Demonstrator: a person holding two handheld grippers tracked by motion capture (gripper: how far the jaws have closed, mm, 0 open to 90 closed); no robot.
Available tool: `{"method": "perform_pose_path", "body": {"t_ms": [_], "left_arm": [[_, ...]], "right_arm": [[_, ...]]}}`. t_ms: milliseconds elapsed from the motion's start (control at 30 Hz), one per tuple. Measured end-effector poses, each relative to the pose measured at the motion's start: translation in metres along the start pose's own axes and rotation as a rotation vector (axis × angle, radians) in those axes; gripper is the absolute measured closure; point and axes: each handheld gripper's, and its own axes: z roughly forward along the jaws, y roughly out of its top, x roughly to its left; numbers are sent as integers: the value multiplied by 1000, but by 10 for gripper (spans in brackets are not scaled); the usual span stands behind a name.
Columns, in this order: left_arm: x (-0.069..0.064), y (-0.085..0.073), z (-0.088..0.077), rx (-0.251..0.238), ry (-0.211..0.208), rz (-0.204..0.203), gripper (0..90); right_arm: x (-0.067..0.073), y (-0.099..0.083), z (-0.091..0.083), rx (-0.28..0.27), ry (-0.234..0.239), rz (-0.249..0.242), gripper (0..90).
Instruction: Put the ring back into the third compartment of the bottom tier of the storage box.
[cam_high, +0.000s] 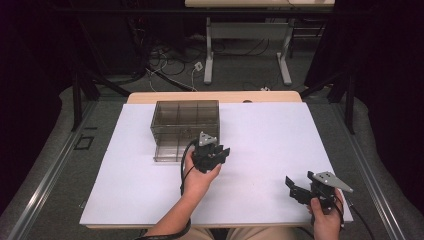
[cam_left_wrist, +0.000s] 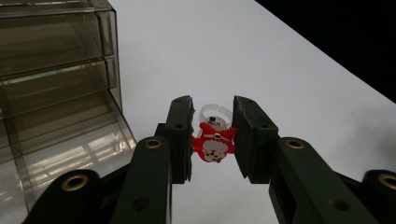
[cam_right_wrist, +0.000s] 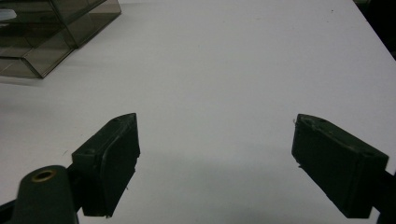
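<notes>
White sheeting covers the surface (cam_high: 270, 150), which stands on a grey floor with dark curtains to either side and a tangle of cables and the legs of another desk beyond its far edge.

Near the far left part of the surface sits a smoke-tinted clear drawer box (cam_high: 185, 121), its top divided into compartments. In the high view a lower drawer juts out toward the person's edge. In the left gripper view the box's stacked tiers (cam_left_wrist: 56, 84) rise at the left, just beside the claw.

The left claw (cam_high: 223, 152) is held just off the box's near right corner, over the middle of the surface, with the person's hand (cam_high: 197, 177) wrapped around its body and the cable looping back along the forearm. Its jaws are drawn in on a small toy ring (cam_left_wrist: 214, 140): a red Santa figure with a white beard on a clear plastic band. The figure sits squeezed between the two inner faces, the band standing up behind it. The ring is off the surface, carried in the claw.

The right claw (cam_high: 292, 186) rests near the near right corner of the surface, well apart from the box and from the left claw, with the grey three-cornered plate on top. In the right gripper view its jaws (cam_right_wrist: 215, 163) stand spread wide with only bare white sheet between them, and the box shows far off at the upper left corner.
</notes>
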Motion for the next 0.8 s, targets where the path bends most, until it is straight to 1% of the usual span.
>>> {"method": "perform_pose_path", "body": {"t_ms": [33, 67, 100, 133, 167, 200, 300, 333, 533, 600, 800], "left_arm": [[1, 0, -1, 0, 3, 3, 683], [2, 1, -2, -13, 13, 5, 683], [2, 1, -2, -13, 13, 5, 683], [2, 1, -3, -22, 12, -5, 683], [3, 2, -4, -24, 21, 4, 683], [4, 2, -6, -38, 23, -7, 683], [6, 3, -8, -50, 32, -5, 684], [7, 3, -9, -60, 36, -15, 684], [11, 4, -13, -76, 50, -17, 685], [12, 4, -13, -83, 56, -30, 685], [18, 4, -17, -97, 74, -36, 685]], "right_arm": [[0, 0, 0, 0, 0, 3, 146], [0, 0, 0, 9, -1, 1, 146], [0, 0, 0, 9, -1, 1, 146], [0, 0, 0, 2, 0, -1, 146], [0, 0, 0, 1, 1, 0, 146], [0, 0, 0, 2, 1, 1, 146], [0, 0, 0, 3, 1, 2, 146], [0, 0, 0, 2, 1, 1, 146], [0, 0, 0, 3, -1, 5, 146], [0, 0, 0, 3, 0, 1, 146], [0, 0, 0, 3, 0, 1, 146]]}}
